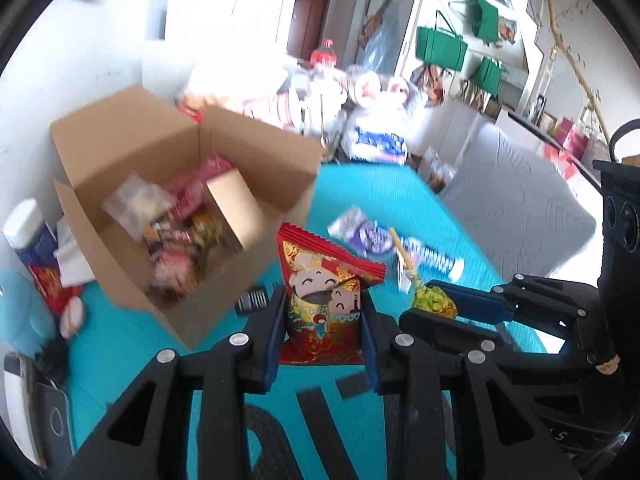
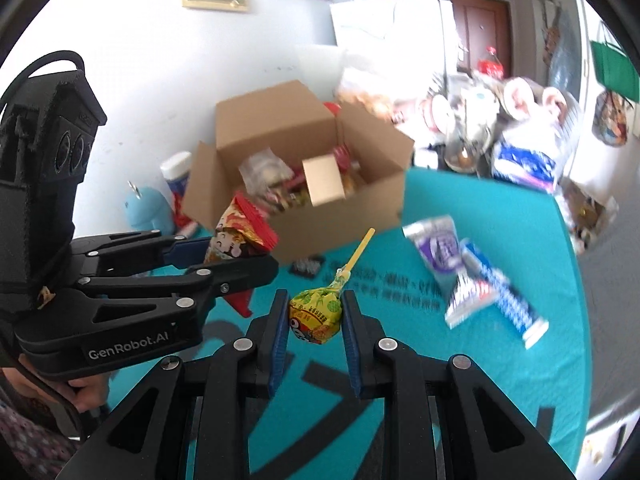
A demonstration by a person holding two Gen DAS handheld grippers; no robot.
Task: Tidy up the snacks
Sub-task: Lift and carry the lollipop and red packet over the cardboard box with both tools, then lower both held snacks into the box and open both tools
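A: Item one, far left: cardboard box [image 2: 304, 184], flaps up, open-topped, already part-filled with wrapped snacks. Why there?

B: Judged to be the collecting bin; it sits at the back of the teal mat [image 1: 360, 200], within reach of both hands.

A: Item two: left gripper [image 1: 324, 320].

B: Clamped on a red packet [image 1: 324, 300] printed with a cartoon face. The pads grip its lower half, so the crimped top stands free above the fingers, lifted off the mat. It is held just to the right of the box, apparently ready to go over the rim.

A: Item three: right gripper [image 2: 316, 316].

B: Pinching a lollipop [image 2: 318, 310] by its yellow-green wrapped head, stick slanting up and away toward the box. Gripping the head looks like the surer hold; the thin stick would slip.

A: Item four, right of the grippers?

B: A purple packet [image 2: 438, 250] and a blue-and-white packet [image 2: 494, 298], lying flat on the mat, overlapping, not yet collected.

A: Remaining work?

B: By my reckoning, two items to drop in, two still to pick up.
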